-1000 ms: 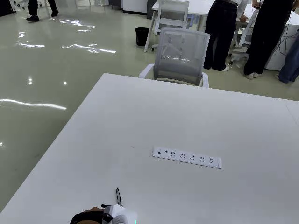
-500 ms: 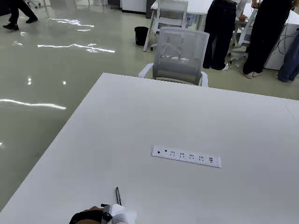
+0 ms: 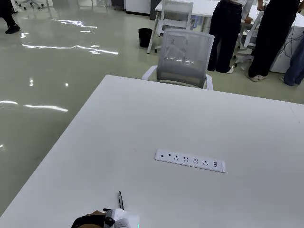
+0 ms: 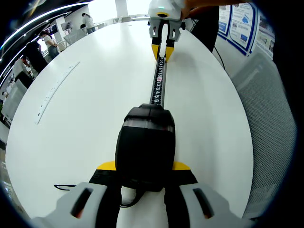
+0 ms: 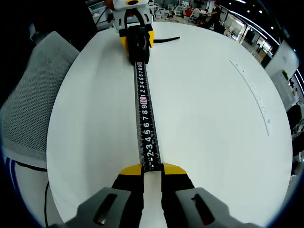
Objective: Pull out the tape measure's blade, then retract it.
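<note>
Stretching across most of the head view is a white bench (image 3: 142,123), with a white power strip (image 3: 190,160) lying near its middle. Past its far edge, at upper centre, a grey mesh chair (image 3: 184,57) stands on a glossy pale green floor (image 3: 47,71). People (image 3: 225,33) at upper right are cut off above the waist. At the bottom edge a hand (image 3: 88,221) is mostly cropped. In the left gripper view the left tool (image 4: 145,167) is clamped around the black tape measure (image 4: 145,137) at lower centre. Its blade (image 4: 158,85) runs flat along the bench to the right tool (image 5: 152,170), whose jaws pinch the blade's tip at bottom centre of the right gripper view.
</note>
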A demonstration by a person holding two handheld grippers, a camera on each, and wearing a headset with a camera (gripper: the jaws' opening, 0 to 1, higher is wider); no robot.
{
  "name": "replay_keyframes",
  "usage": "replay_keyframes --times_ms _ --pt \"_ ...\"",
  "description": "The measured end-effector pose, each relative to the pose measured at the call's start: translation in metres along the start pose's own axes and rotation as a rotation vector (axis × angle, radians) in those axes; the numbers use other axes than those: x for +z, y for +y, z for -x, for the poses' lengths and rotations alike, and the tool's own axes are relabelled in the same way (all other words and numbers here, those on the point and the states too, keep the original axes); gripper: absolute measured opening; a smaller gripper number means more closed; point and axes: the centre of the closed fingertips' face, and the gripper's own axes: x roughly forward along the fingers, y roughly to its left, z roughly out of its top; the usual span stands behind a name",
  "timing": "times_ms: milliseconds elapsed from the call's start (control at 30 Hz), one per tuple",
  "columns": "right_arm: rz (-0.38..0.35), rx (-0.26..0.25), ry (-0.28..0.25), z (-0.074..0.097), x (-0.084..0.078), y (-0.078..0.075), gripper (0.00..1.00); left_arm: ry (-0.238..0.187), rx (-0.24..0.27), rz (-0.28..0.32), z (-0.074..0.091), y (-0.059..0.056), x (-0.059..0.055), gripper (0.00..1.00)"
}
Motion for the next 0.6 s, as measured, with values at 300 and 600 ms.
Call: replay_keyframes --times_ms 300,600 --pt "0.003 0.002 0.004 0.0001 -0.0027 -0.0004 0.11 0.001 0.000 0.000 0.0003 -0.0005 -0.0003 0.31" --pt "-0.001 0.000 0.002 0.0023 -0.0039 -0.0002 0.11 0.005 0.000 0.000 0.0008 -0.0007 -0.0001 0.31"
